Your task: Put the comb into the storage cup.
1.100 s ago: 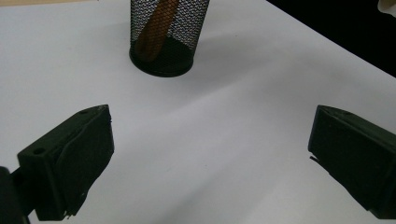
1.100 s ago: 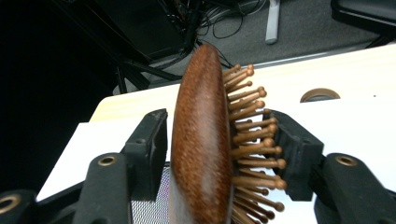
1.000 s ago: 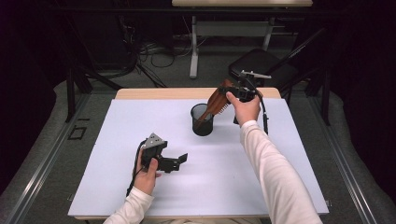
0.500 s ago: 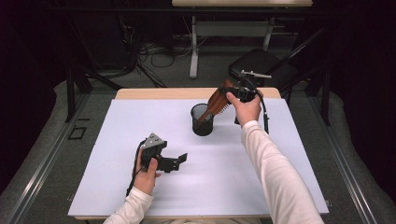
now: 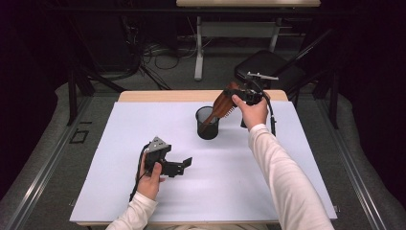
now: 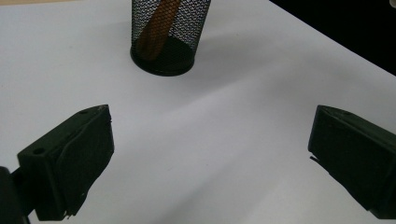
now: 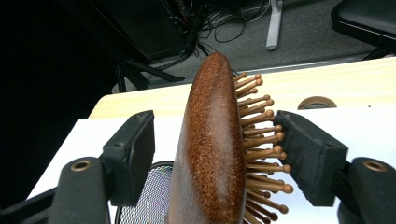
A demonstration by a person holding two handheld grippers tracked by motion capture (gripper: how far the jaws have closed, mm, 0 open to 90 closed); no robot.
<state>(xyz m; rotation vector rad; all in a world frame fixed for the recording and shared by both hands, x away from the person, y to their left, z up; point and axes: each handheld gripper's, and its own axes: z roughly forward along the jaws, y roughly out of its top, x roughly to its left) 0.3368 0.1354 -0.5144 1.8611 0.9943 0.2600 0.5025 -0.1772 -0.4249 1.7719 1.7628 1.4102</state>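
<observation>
While handle sits in cup (image 5: pixel 207 123), hairbrush (image 7: pixel 210 149) between right gripper (image 7: pixel 219 154) jaws

I have a brown wooden hairbrush (image 5: pixel 223 102) standing in a black mesh cup (image 5: pixel 207 123), handle down, leaning toward the table's far right corner. Its rounded head, with wooden ball-tipped bristles (image 7: pixel 261 149) along one side, sticks out above the rim. Through the mesh the handle (image 6: pixel 156 28) reaches the bottom. The cup stands upright on the white table (image 5: pixel 119 139), near the middle of the far edge.
</observation>
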